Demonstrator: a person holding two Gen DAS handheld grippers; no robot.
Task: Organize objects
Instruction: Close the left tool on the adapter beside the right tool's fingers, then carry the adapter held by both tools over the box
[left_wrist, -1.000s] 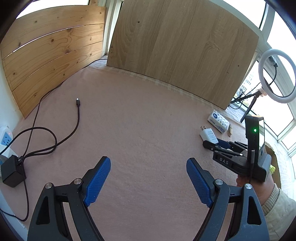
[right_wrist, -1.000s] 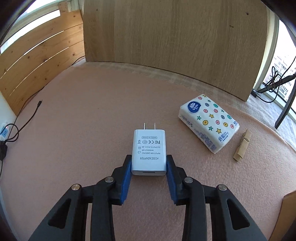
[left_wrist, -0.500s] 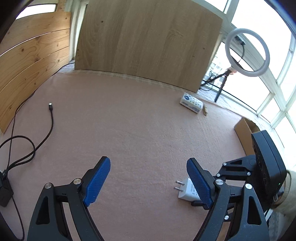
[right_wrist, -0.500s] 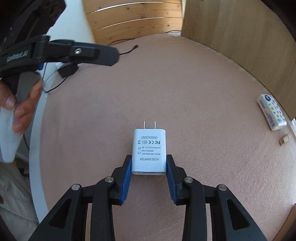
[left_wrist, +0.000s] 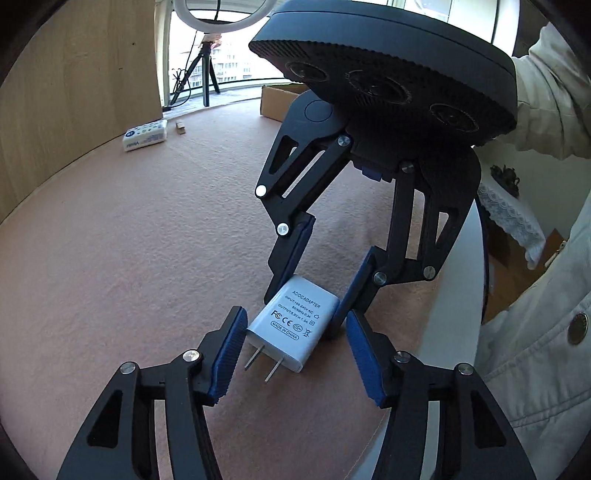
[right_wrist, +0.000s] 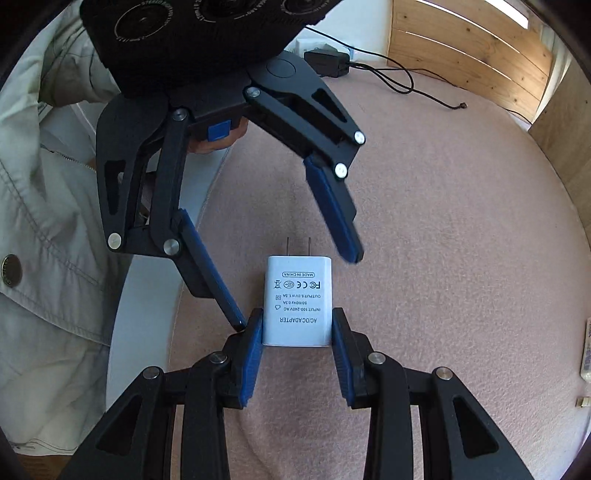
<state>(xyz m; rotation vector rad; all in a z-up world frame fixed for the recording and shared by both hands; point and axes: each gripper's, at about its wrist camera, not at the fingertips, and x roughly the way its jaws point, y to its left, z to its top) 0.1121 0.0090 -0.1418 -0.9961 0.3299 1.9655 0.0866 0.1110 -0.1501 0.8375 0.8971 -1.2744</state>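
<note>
White AC/DC adapter (right_wrist: 297, 301) sits clamped between the right gripper (right_wrist: 297, 332) pads, prongs pointing away — its rear end hidden between them. Left gripper (left_wrist: 295, 345) jaws are closing around the prong end; one pad looks just beside the casing, the other apart — contact hard to tell. Pink mat (left_wrist: 129, 229) lies beneath.

one adapter (right_wrist: 297, 302), one tissue pack (left_wrist: 145, 134), two tools
</note>
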